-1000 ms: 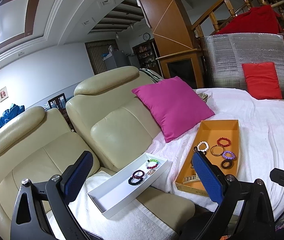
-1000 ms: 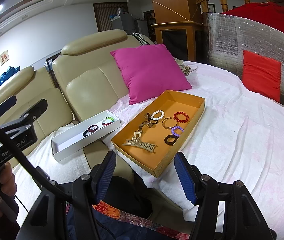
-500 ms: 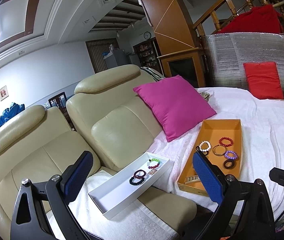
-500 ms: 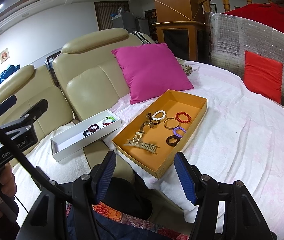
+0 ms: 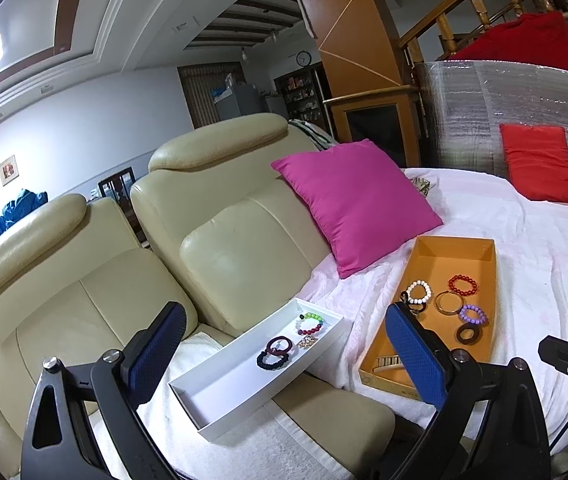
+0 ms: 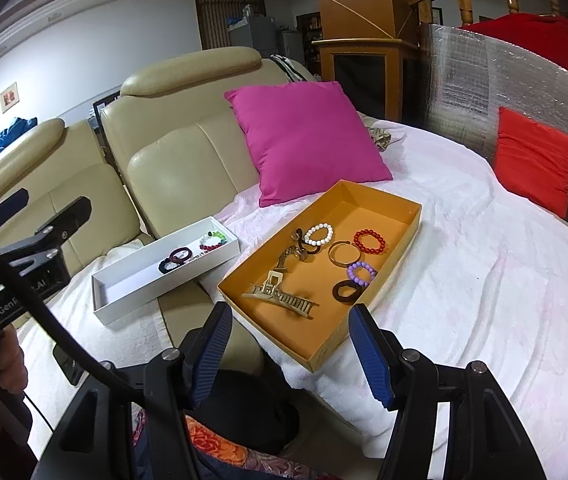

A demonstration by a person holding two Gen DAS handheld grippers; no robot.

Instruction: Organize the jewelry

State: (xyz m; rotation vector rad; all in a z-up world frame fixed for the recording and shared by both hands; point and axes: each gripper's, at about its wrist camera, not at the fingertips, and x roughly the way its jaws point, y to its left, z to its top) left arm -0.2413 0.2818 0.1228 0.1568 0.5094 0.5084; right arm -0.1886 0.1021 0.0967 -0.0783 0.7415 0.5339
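Two trays hold the jewelry: an orange tray [image 6: 380, 216] on the white bedspread [image 6: 484, 280] at frame centre in the right wrist view, and a white tray [image 6: 132, 300] to its left, resting on a white towel over the cream sofa seat. Orange tray contents: white bead bracelet [image 6: 318, 234], red bead bracelet [image 6: 369, 241], gold bangle [image 6: 344, 254], purple bead bracelet [image 6: 361, 273], dark ring-shaped piece [image 6: 347, 292], big gold hair claw [image 6: 280, 295] near the lower edge, plus a tangled brassy bit beside the white beads, too small to read. White tray has a dark hair tie [image 5: 271, 359], maroon hair tie [image 5: 280, 346], multicolour bead bracelet [image 5: 310, 323], all bunched at its far end. Right gripper [image 6: 292, 348] at lower centre, fingers spread wide, nothing between them, hovering short of the orange tray's near corner. Left gripper [image 5: 288, 354] fingers also spread and empty, framing the white tray. Handling guess: everything is light. Bead bracelets are likely on stretchy cord, floppy, beads round and slick, so pinch across one side of the loop. Bangle is stiff and thin, lies flat, likely hard to get under; grip across its rim. Hair claw is rigid, probably plastic; take it by the body, not the teeth. Pink cushion [image 6: 308, 140] sits behind the orange tray, not touching it as far as I can tell.
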